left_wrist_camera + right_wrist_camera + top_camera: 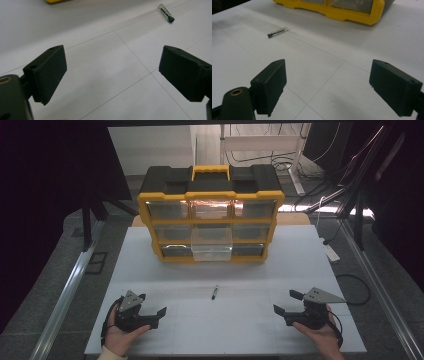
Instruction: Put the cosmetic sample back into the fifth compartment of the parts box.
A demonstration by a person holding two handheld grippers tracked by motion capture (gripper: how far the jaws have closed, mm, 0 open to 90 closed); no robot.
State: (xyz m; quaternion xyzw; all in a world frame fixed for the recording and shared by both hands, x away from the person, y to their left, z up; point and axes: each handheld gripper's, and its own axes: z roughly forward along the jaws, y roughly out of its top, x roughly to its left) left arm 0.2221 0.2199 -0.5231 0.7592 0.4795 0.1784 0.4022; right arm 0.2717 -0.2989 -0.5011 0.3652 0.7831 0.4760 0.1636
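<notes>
Claws left (151, 303) and right (288, 302) gape empty near the table's (250, 330) front edge, pen (214, 292) between.

No text, label, brand, number or sign can be read in any of the views. The yellow and black organizer (210, 212) at the far edge of the table (300, 265) bears no legible marking on its frame, handle or drawers. The small pen (214, 292) lying near the table's middle is too small and blurred for any print on it to be made out.
</notes>
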